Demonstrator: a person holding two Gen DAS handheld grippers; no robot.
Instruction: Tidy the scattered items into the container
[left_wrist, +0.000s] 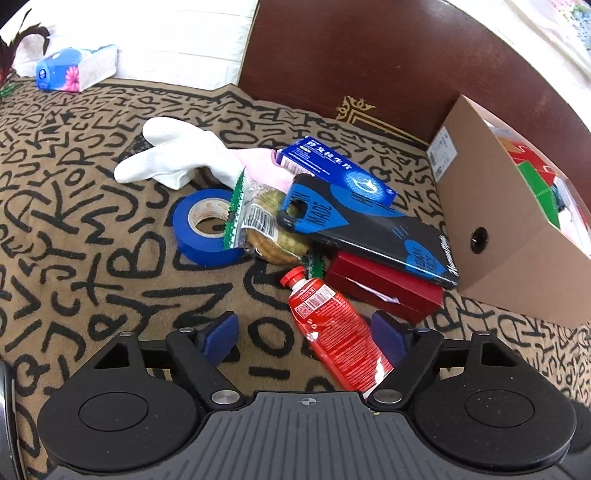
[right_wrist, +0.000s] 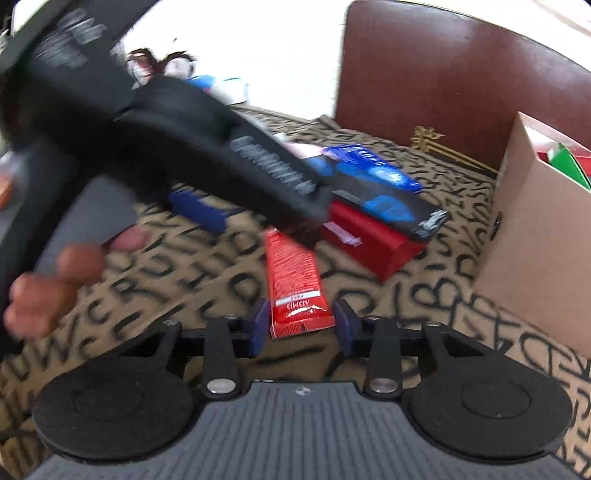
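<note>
A red tube (left_wrist: 332, 328) lies on the letter-patterned cloth, between the wide-open fingers of my left gripper (left_wrist: 306, 332); its lower end rests by the right pad. The tube (right_wrist: 295, 284) also shows in the right wrist view, its crimped end between the open fingers of my right gripper (right_wrist: 301, 328). Behind it lie a red box (left_wrist: 384, 288), a black and blue phone case (left_wrist: 369, 225), a blue carton (left_wrist: 332, 166), a biscuit packet (left_wrist: 266, 225), a blue tape roll (left_wrist: 205, 225) and a white glove (left_wrist: 173, 155). The cardboard box (left_wrist: 513, 229) stands at the right with items inside.
A dark wooden headboard (left_wrist: 369, 55) rises behind the pile. A tissue pack (left_wrist: 74, 68) lies at the far left. In the right wrist view the left gripper's body (right_wrist: 166, 136) and a hand (right_wrist: 66, 273) cross the left half, blurred.
</note>
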